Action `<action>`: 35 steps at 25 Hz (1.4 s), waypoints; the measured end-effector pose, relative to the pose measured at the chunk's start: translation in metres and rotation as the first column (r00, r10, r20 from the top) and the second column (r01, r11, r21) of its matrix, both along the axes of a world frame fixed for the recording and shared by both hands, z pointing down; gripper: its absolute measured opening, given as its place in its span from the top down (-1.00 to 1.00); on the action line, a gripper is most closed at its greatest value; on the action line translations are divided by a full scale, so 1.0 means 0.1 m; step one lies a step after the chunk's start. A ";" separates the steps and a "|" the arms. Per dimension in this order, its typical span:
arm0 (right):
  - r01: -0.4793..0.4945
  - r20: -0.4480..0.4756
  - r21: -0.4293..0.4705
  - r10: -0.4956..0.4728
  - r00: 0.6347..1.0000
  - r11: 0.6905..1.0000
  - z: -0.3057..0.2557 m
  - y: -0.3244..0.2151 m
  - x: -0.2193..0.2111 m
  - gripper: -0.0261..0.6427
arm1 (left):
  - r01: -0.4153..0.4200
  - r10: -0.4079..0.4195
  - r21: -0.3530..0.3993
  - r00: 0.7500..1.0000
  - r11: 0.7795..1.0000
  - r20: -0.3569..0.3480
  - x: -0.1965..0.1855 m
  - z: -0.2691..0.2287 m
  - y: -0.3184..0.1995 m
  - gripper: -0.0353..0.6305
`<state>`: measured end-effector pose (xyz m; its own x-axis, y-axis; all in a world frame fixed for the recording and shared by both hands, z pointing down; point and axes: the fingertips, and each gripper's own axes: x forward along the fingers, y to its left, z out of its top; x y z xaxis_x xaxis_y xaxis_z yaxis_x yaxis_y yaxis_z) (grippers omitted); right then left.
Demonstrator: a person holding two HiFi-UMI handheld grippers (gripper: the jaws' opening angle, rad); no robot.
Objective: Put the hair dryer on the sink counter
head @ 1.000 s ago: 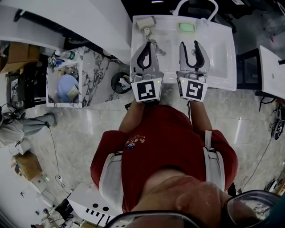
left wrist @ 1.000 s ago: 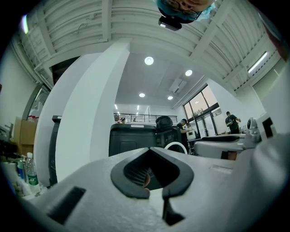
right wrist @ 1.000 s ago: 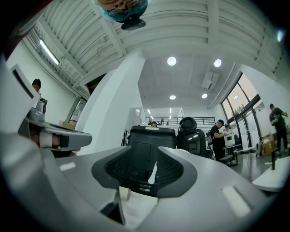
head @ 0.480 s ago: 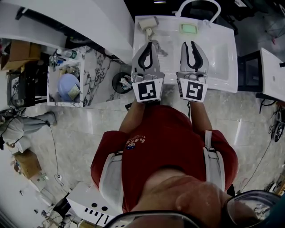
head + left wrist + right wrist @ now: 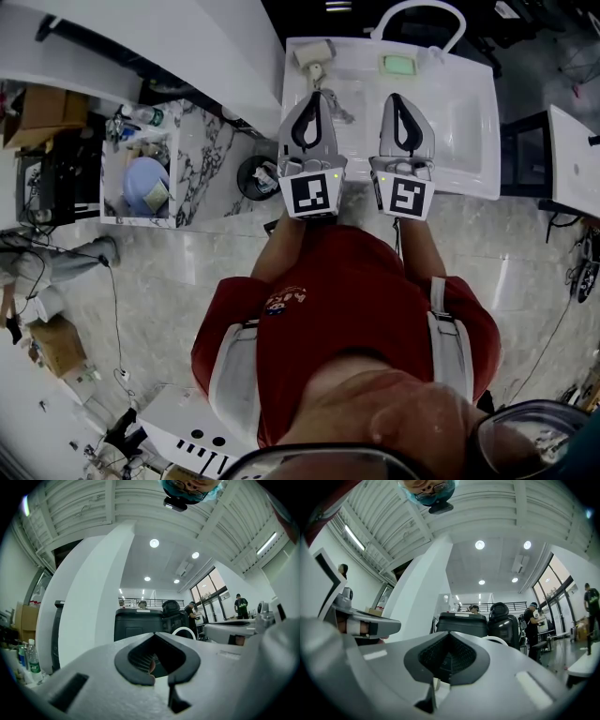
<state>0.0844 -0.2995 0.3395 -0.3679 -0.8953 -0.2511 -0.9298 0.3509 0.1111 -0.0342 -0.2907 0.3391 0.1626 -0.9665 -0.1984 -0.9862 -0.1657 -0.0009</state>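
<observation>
At the back left corner of the white sink tabletop [image 5: 441,178] lies the small beige hair dryer [image 5: 310,50], where the job wants it, and the grey left gripper [image 5: 312,94] and grey right gripper [image 5: 396,97] both have jaws closed on nothing.

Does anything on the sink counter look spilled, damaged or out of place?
Nothing stands out. The hair dryer lies on the counter, at its back corner; the left gripper and right gripper hover above, jaws shut, empty.

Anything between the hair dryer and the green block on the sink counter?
No. Head view shows only bare white sink counter between the hair dryer and the green block.
</observation>
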 end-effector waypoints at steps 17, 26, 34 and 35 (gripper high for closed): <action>0.013 0.021 0.011 -0.014 1.000 1.000 -0.19 -0.01 -0.01 0.92 | -0.004 0.004 0.045 1.000 0.999 0.001 0.02 -0.11 0.03 0.89; 0.004 -0.005 -0.137 -0.004 1.000 0.991 0.22 -0.16 0.00 0.92 | -0.003 0.003 0.027 1.000 1.000 0.003 0.00 -0.04 0.02 0.89; -0.007 -0.009 -0.140 0.006 1.000 0.990 0.21 -0.21 0.03 0.92 | 0.001 -0.001 0.025 1.000 1.000 -0.001 -0.01 -0.03 -0.03 0.89; -0.010 -0.009 -0.140 0.009 1.000 0.990 0.21 -0.21 0.03 0.92 | 0.002 -0.002 0.025 1.000 1.000 0.000 -0.01 -0.03 -0.04 0.89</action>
<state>0.0872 -0.3210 0.3607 -0.3607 -0.9249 -0.1198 -0.9324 0.3548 0.0687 -0.0356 -0.2947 0.3366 0.1610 -0.9615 -0.2226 -0.9864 -0.1641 -0.0046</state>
